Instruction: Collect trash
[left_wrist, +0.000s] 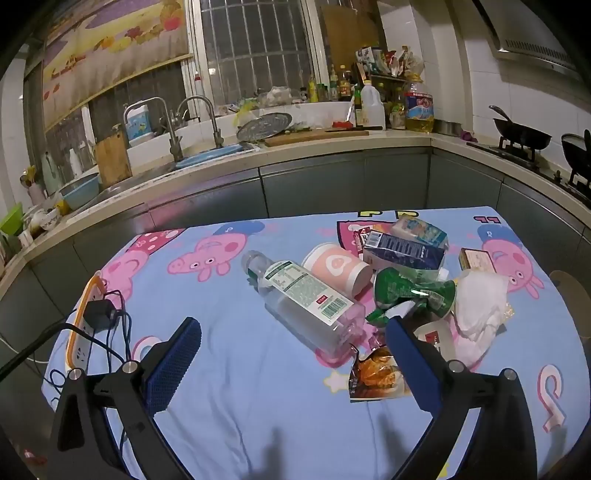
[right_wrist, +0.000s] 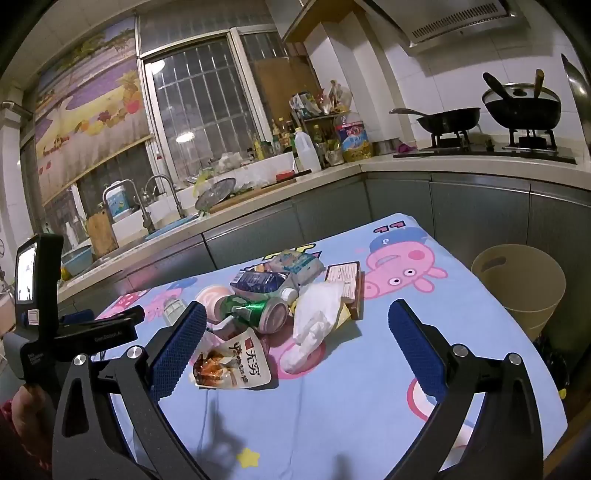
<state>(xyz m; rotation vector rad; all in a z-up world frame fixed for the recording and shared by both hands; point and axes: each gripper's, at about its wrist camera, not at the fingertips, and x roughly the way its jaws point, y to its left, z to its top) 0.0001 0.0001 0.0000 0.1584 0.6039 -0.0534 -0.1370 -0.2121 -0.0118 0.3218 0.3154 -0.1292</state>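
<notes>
A pile of trash lies on the blue cartoon tablecloth (left_wrist: 240, 369): a clear plastic bottle (left_wrist: 306, 302), a pink cup (left_wrist: 338, 269), a crushed green can (left_wrist: 410, 291), a dark blue carton (left_wrist: 402, 253), crumpled white tissue (left_wrist: 478, 310) and an orange snack wrapper (left_wrist: 376, 376). My left gripper (left_wrist: 295, 354) is open and empty, hovering just before the bottle. My right gripper (right_wrist: 299, 343) is open and empty above the snack wrapper (right_wrist: 231, 363), the tissue (right_wrist: 314, 317) and the green can (right_wrist: 258, 310). The left gripper also shows in the right wrist view (right_wrist: 99, 325).
A beige waste bin (right_wrist: 517, 284) stands on the floor right of the table. A power strip with a plugged charger (left_wrist: 88, 325) lies at the table's left edge. A brown box (right_wrist: 345, 284) lies behind the tissue. Kitchen counter, sink and stove run behind.
</notes>
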